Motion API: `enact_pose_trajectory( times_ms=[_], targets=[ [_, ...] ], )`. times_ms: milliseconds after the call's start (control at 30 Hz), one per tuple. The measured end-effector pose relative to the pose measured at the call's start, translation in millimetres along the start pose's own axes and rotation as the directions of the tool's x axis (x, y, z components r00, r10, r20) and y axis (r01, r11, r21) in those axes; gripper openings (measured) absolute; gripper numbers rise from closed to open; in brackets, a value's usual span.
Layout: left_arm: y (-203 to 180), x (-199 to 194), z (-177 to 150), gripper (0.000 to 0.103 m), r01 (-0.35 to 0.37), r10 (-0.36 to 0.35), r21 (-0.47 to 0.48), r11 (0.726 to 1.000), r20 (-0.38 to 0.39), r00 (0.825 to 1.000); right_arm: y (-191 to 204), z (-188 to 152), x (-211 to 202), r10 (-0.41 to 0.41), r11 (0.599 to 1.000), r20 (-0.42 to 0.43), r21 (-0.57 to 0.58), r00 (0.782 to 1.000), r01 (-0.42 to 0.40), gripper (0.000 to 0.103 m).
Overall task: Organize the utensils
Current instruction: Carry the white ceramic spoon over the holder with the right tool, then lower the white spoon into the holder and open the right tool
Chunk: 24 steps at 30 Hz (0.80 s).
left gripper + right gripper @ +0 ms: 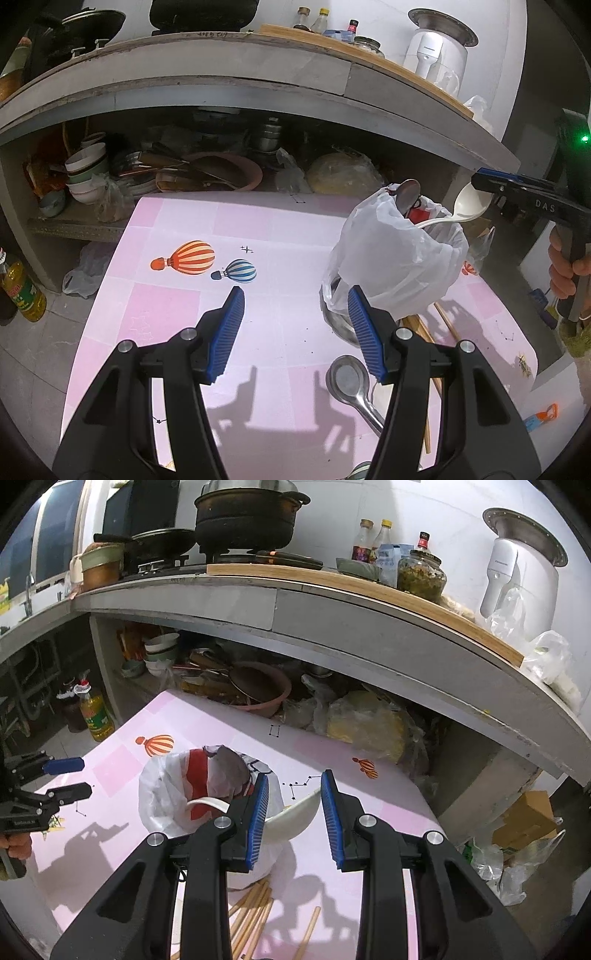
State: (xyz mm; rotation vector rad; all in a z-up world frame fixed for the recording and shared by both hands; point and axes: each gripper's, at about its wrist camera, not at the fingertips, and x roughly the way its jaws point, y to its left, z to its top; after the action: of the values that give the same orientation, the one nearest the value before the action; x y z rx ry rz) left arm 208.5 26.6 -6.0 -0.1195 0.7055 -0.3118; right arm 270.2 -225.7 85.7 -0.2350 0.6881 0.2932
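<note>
A container wrapped in a white plastic bag (399, 254) stands on the pink table (229, 229); it also shows in the right wrist view (166, 794). A metal spoon (408, 194) and a white plastic spoon (471, 201) stick out of it. My right gripper (293, 808) is open, its jaws on either side of the white spoon's bowl (295, 819) without gripping it. My left gripper (295, 325) is open and empty, low over the table. A metal spoon (351, 384) lies beside its right finger. Wooden chopsticks (251, 915) lie on the table.
A concrete counter (221, 74) overhangs the table's far side, with bowls (86, 170), pans and bags on the shelf beneath. An oil bottle (22, 291) stands on the floor at left. A metal bowl (340, 321) sits by the bag's base.
</note>
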Motion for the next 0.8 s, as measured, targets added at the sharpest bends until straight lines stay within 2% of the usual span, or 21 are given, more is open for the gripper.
enact_pose_trajectory(
  times_ms=[200,433,700,800],
  targets=[
    [0,0,-2,0.055,0.007,-0.007,-0.001,1.000,0.001,1.000,15,14,10,0.003,1.000,0.004,-0.021,1.000,-0.002,0.029],
    [4,-2,-2,0.055,0.003,-0.003,-0.008,1.000,0.003,1.000,36,26,25,-0.045,0.996,-0.007,-0.083,0.999,0.044,0.029],
    [8,-5,-2,0.055,0.006,-0.006,-0.014,1.000,0.008,1.000,28,27,31,-0.039,0.998,-0.030,-0.051,0.999,0.037,0.029],
    [9,-5,-2,0.055,0.007,-0.007,-0.017,1.000,0.008,1.000,20,21,32,-0.047,0.999,-0.034,-0.025,0.998,0.046,0.019]
  ],
)
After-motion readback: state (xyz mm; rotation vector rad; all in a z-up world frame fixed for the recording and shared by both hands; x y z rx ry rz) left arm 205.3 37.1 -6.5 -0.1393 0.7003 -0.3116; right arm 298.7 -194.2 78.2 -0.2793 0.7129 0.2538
